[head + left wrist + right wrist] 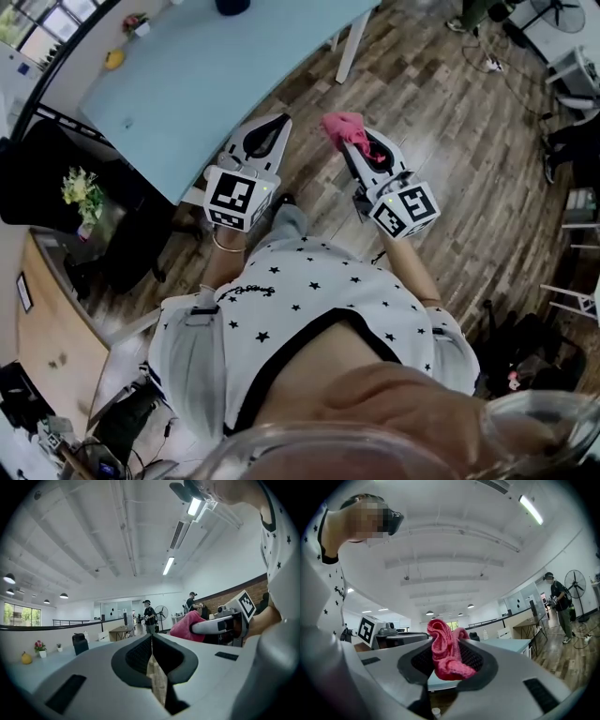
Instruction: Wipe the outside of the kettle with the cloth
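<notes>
- Pre-wipe stage, by my reading: the cloth is in hand, but nothing is touching the kettle yet.
- The right gripper (361, 150) has its jaws clamped on the pink cloth (342, 128), held up at chest height in front of the person.
- In the right gripper view, the cloth (445, 653) is bunched into a wad. Its long axis runs along the jaws, and a folded crest pokes out past the tips, towards the table.
- The left gripper (270, 131) is level alongside, jaws pressed together on nothing. Its own view shows only floor through the slit at the left gripper (151, 637).
- The dark vessel at the far end of the pale blue table (216, 75) looks like the kettle (232, 6). It's well apart from both grippers.
- The left gripper view shows the kettle (80, 643) upright; I can't tell which way the spout faces.
- Next move, I'd say: step in, steady the kettle with the left, and bring that cloth crest onto its wall.
</notes>
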`<state>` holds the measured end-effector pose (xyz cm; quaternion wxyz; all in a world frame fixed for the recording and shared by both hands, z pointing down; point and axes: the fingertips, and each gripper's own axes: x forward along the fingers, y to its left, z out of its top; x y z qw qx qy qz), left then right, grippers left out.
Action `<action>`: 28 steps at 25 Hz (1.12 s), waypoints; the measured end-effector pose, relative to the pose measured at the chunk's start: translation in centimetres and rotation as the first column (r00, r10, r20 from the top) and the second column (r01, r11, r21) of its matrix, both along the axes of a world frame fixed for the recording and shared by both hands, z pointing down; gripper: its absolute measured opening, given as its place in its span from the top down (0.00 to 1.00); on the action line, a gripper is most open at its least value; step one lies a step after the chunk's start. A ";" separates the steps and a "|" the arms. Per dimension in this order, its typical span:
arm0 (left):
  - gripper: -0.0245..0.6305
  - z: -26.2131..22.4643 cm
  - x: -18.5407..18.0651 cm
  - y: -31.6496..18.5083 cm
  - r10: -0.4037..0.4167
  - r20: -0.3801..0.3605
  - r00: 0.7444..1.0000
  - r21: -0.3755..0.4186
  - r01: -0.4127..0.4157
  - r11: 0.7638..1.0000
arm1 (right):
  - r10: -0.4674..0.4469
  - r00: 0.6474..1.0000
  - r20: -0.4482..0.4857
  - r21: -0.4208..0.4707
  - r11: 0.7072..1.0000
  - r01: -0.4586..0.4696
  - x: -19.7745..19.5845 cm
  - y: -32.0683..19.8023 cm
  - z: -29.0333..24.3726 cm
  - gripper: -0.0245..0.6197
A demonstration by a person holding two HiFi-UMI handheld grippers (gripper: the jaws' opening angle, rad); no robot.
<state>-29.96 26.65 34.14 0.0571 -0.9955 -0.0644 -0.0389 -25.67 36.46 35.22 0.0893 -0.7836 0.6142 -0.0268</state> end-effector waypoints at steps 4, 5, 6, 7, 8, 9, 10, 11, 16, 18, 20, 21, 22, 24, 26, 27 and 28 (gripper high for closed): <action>0.92 -0.7 3.4 -3.4 0.003 -0.011 1.000 0.015 -0.003 1.000 | 0.006 1.000 -0.008 -0.012 1.000 -0.006 3.3 -3.3 -0.7 0.80; 0.92 -0.8 4.1 -4.5 -0.005 -0.012 1.000 0.018 0.005 1.000 | 0.006 1.000 -0.010 -0.014 1.000 -0.006 4.2 -4.1 -0.9 0.80; 0.92 -1.0 4.8 -5.7 -0.015 -0.013 1.000 0.019 0.015 1.000 | 0.006 1.000 -0.011 -0.017 1.000 -0.006 5.0 -5.0 -1.0 0.80; 0.92 -1.1 5.4 -6.8 -0.025 -0.014 1.000 0.018 0.025 1.000 | 0.003 1.000 -0.011 -0.018 1.000 -0.003 5.9 -6.0 -1.1 0.80; 0.92 -1.2 6.0 -7.9 -0.034 -0.016 0.999 0.016 0.034 0.999 | -0.003 1.000 -0.012 -0.019 1.000 0.003 6.7 -7.1 -1.3 0.80; 0.92 -1.2 6.5 -8.9 -0.041 -0.017 0.999 0.014 0.041 0.999 | -0.012 1.000 -0.013 -0.020 1.000 0.012 7.4 -8.2 -1.3 0.80; 0.92 -1.2 7.0 -10.0 -0.049 -0.016 0.999 0.013 0.049 0.999 | -0.022 1.000 -0.015 -0.021 1.000 0.022 8.0 -9.4 -1.3 0.80; 0.92 -1.0 7.4 -11.0 -0.058 -0.013 0.998 0.012 0.058 0.998 | -0.032 0.999 -0.016 -0.021 0.999 0.032 8.6 -10.6 -1.3 0.80; 0.92 0.0 9.4 -15.7 -0.104 -0.003 0.995 0.013 0.104 0.994 | -0.083 0.996 -0.016 -0.022 0.996 0.082 11.0 -15.9 -0.6 0.80; 0.92 -0.1 9.9 -17.4 -0.121 -0.006 0.993 0.021 0.121 0.992 | -0.088 0.996 -0.013 -0.033 0.996 0.088 12.0 -17.6 -0.1 0.80; 0.92 -0.1 10.1 -19.3 -0.148 -0.005 0.989 0.019 0.148 0.989 | -0.097 0.995 -0.005 -0.039 0.995 0.097 12.8 -19.4 0.3 0.79; 0.92 0.0 10.2 -20.3 -0.164 -0.003 0.986 0.014 0.164 0.986 | -0.106 0.994 0.001 -0.042 0.993 0.106 13.1 -20.4 0.4 0.79; 0.92 0.2 10.2 -21.2 -0.181 0.002 0.983 0.008 0.181 0.983 | -0.118 0.993 0.008 -0.045 0.992 0.118 13.3 -21.4 0.6 0.79; 0.92 0.6 10.2 -22.5 -0.210 0.015 0.978 -0.004 0.210 0.978 | -0.146 0.989 0.019 -0.051 0.988 0.147 13.6 -23.1 1.0 0.79; 0.92 1.0 10.1 -23.5 -0.239 0.026 0.971 -0.014 0.239 0.971 | -0.180 0.983 0.025 -0.058 0.982 0.181 13.9 -24.6 1.4 0.79; 0.92 1.2 10.2 -23.9 -0.256 0.030 0.966 -0.019 0.257 0.966 | -0.199 0.980 0.028 -0.060 0.978 0.200 14.3 -25.3 1.6 0.79; 0.92 1.4 10.3 -24.4 -0.275 0.034 0.961 -0.025 0.276 0.961 | -0.220 0.975 0.033 -0.061 0.973 0.222 14.7 -26.0 1.7 0.79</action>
